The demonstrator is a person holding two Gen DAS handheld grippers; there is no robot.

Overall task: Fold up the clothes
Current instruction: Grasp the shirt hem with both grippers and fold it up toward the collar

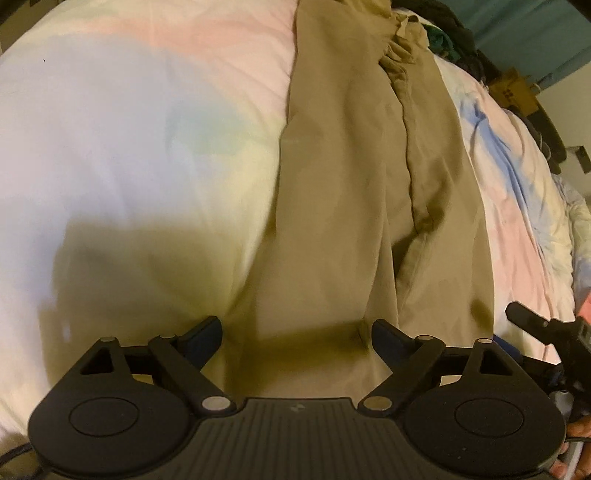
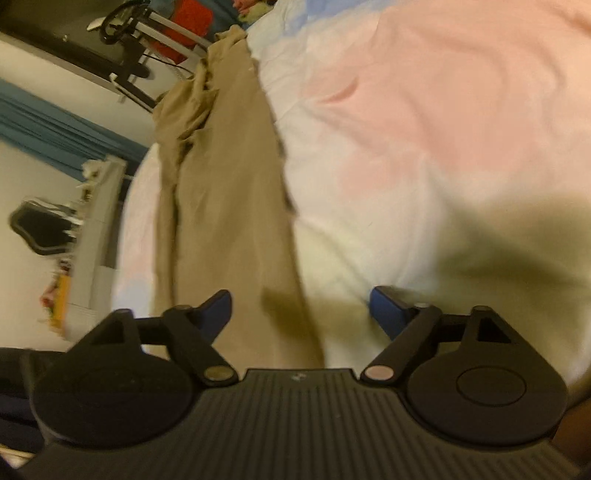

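Observation:
Tan trousers (image 1: pixel 354 177) lie stretched lengthwise on a pastel bedspread (image 1: pixel 129 129), with the bunched waist end far away. My left gripper (image 1: pixel 295 338) is open and empty, hovering just above the near end of the trousers. In the right wrist view the same trousers (image 2: pixel 229 206) run away from me, left of centre. My right gripper (image 2: pixel 301 308) is open and empty above their near end, its left finger over the cloth and its right finger (image 2: pixel 386 304) over the bedspread (image 2: pixel 424 129). The right gripper also shows at the left view's right edge (image 1: pixel 535 325).
Dark clothes (image 1: pixel 454 33) are piled at the bed's far corner. Beyond the bed's edge stand a shelf unit (image 2: pixel 99 229), a black chair (image 2: pixel 40 229), blue curtains (image 2: pixel 55 125) and a desk with a red item (image 2: pixel 188 22).

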